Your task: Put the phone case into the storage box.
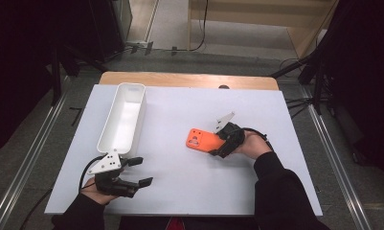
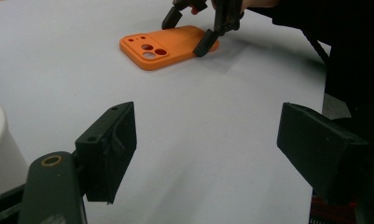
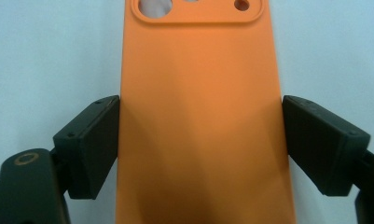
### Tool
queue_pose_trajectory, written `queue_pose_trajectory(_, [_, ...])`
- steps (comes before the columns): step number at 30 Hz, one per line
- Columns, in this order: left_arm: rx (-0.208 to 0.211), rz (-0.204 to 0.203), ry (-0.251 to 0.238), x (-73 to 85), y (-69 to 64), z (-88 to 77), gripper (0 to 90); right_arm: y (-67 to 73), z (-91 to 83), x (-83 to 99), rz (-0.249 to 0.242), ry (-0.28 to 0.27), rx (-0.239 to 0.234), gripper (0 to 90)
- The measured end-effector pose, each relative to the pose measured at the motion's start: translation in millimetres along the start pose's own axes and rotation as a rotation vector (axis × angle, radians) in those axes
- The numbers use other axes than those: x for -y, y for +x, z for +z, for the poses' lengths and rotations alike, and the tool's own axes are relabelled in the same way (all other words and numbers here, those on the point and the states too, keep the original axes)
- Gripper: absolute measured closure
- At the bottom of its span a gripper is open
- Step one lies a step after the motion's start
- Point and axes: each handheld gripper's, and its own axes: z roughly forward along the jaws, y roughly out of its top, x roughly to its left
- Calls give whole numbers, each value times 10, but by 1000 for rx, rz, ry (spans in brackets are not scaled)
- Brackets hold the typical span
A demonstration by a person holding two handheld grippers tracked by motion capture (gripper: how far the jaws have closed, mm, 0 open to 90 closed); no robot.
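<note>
An orange phone case (image 1: 201, 139) lies flat on the white table, right of centre, camera cut-outs toward the left. My right gripper (image 1: 216, 142) straddles its near end, one pad against each long edge. In the right gripper view the case (image 3: 198, 116) runs up between the jaws of that gripper (image 3: 201, 140), both pads touching its sides. The left gripper view shows the case (image 2: 168, 46) far off with the right gripper (image 2: 184, 36) on it. My left gripper (image 1: 142, 171) rests near the front left, open (image 2: 205, 140), with bare table between its jaws.
A long white bin (image 1: 130, 86) stands along the left side of the white table sheet (image 1: 180, 182), just beyond my left gripper; its corner (image 2: 0, 144) shows in the left gripper view. A wooden table edge (image 1: 189, 79) shows at the back. Tripod legs stand on the floor around.
</note>
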Motion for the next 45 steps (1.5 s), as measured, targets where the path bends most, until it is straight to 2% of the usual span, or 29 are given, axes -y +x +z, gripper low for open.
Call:
queue_pose_trajectory(15, [1, 0, 1, -4, -3, -3, 202, -14, -7, -3, 1, -10, -17, 145])
queue_pose_trajectory(21, [1, -8, 16, -19, -32, -1, 202, -21, -61, -20, 36, -46, -48, 145])
queue_pose_trajectory(22, [4, -12, 14, -26, -35, 0, 202, -32, -80, -24, 52, -65, -61, 145])
queue_pose_trajectory(23, [7, -16, 10, -33, -41, 3, 202, -32, -80, -24, 52, -65, -61, 145])
queue_pose_trajectory(27, [11, -35, 6, -67, -59, -5, 202, -35, -141, -39, 103, -86, -69, 144])
queue_pose_trajectory(29, [15, -49, -6, -97, -63, -25, 202, -34, -168, -42, 137, -94, -73, 144])
queue_pose_trajectory(30, [14, -54, -14, -114, -66, -32, 202, -28, -199, -34, 169, -113, -78, 144])
queue_pose_trajectory(31, [11, -59, -18, -133, -68, -39, 202, -28, -199, -34, 169, -113, -78, 144])
queue_pose_trajectory(32, [9, -65, -23, -150, -70, -45, 202, -19, -228, -35, 205, -131, -87, 144])
queue_pose_trajectory(34, [15, -78, -29, -183, -77, -46, 202, -13, -243, -37, 219, -137, -89, 144])
queue_pose_trajectory(36, [35, -81, -27, -213, -87, -34, 203, -9, -268, -45, 239, -152, -88, 144])
queue_pose_trajectory(40, [45, -71, -20, -256, -106, 5, 203, 5, -317, -43, 287, -171, -93, 145])
queue_pose_trajectory(42, [49, -76, -12, -281, -104, 28, 203, 6, -337, -32, 314, -187, -102, 144])
queue_pose_trajectory(43, [54, -81, -6, -293, -101, 40, 204, 6, -356, -18, 347, -198, -120, 145])
queue_pose_trajectory(45, [71, -100, 4, -315, -88, 64, 204, 6, -363, -11, 359, -204, -127, 145])
